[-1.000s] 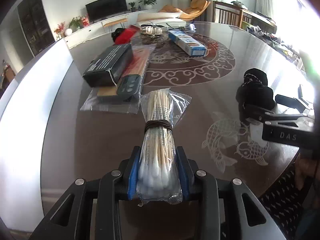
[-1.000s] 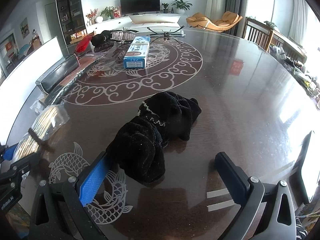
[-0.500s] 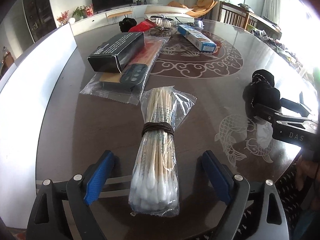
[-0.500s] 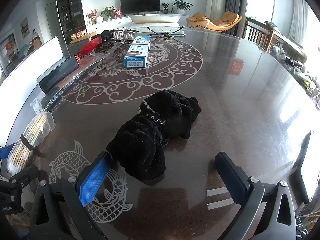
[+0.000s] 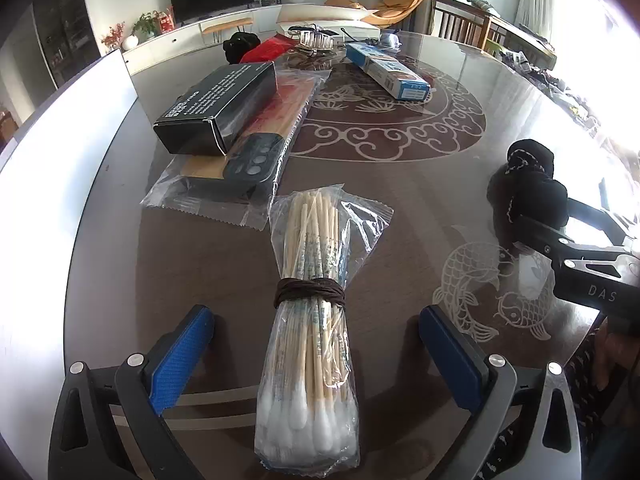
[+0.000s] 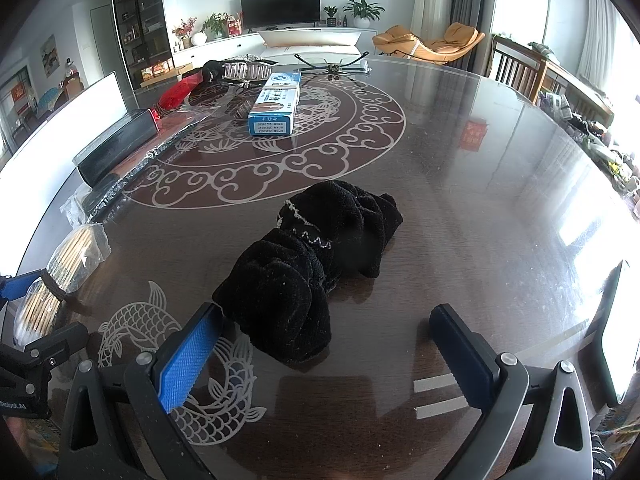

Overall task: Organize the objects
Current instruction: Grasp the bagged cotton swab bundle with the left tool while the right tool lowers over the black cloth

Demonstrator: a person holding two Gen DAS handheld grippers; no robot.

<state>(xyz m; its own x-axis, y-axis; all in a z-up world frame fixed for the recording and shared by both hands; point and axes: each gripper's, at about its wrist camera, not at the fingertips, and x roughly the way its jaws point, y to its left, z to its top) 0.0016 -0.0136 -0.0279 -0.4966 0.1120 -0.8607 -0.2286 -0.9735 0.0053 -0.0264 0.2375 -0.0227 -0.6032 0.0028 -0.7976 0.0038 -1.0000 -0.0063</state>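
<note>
A clear bag of cotton swabs (image 5: 316, 248), tied with a dark band, lies on the dark patterned table (image 5: 192, 264). My left gripper (image 5: 316, 316) straddles its cotton end; the jaws are opening, and the blue pads stand well clear of the bag on both sides. In the right wrist view a pair of black fuzzy socks (image 6: 320, 248) lies bunched on the table. My right gripper (image 6: 326, 312) is open around the near end of the socks, with the left pad close to the fabric. The swab bag (image 6: 68, 264) also shows at that view's left edge.
Beyond the swabs lie a black box (image 5: 216, 116) and a phone case in clear wrap (image 5: 248, 160). Farther back are a blue-and-white carton (image 5: 388, 72), a red pouch (image 5: 268, 48) and spectacles (image 6: 332, 66). A white panel (image 5: 60, 140) borders the table's left side.
My left gripper was shut on the swab bag a second ago and has let it go, with the jaws now spread wide. The bag rests on the table. The right gripper and the socks have not moved.
</note>
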